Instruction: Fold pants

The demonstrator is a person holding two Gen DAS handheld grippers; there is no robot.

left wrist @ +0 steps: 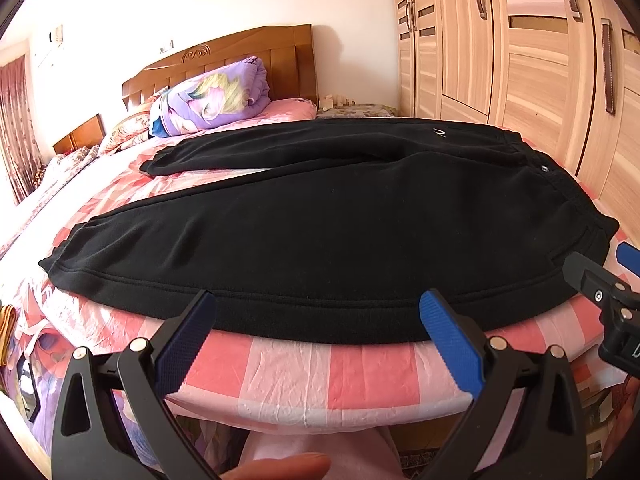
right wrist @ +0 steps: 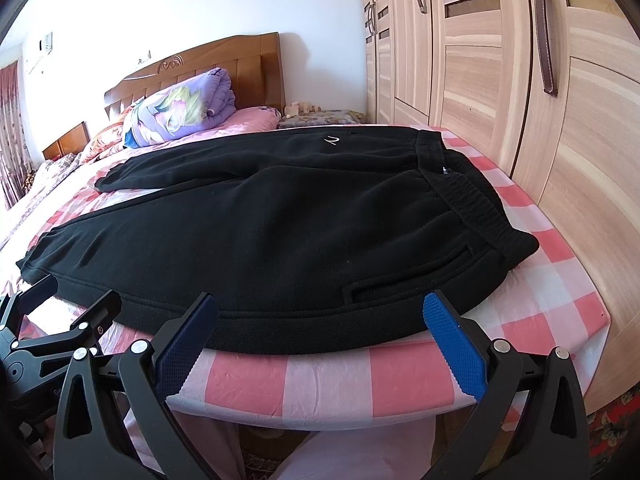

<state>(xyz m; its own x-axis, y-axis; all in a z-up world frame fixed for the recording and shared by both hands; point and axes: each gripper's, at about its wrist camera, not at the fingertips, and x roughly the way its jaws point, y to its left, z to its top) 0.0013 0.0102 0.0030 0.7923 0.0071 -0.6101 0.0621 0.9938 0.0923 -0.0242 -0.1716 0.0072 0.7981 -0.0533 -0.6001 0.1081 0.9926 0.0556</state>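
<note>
Black fleece jogger pants (left wrist: 328, 216) lie flat on a pink-and-white checked bedsheet (left wrist: 312, 364), just ahead of both hand-held tools, their long axis running crosswise to the fingers: elastic waistband (right wrist: 476, 196) off to the right, cuffed leg ends (left wrist: 60, 260) off to the left, the far leg splayed away from the near one. The left gripper (left wrist: 320, 320) hangs with its blue-padded jaws spread wide, gripping nothing, tips at the near side seam around mid-leg. The right gripper (right wrist: 320, 320), equally agape and empty, fronts the hip and side pocket (right wrist: 404, 276), making it the nearer tool to the waistband. A small pale logo mark (right wrist: 331, 141) sits on the far hip; its form resembles a slanted stroke and cannot be read as a name. A tiny tag (right wrist: 446, 171) at the waistband is too small to read. A folded lilac printed quilt (left wrist: 212, 96) rests beyond, against a carved wooden headboard (left wrist: 224, 56); pale wood-grain wardrobe doors (right wrist: 500, 60) stand to the right
</note>
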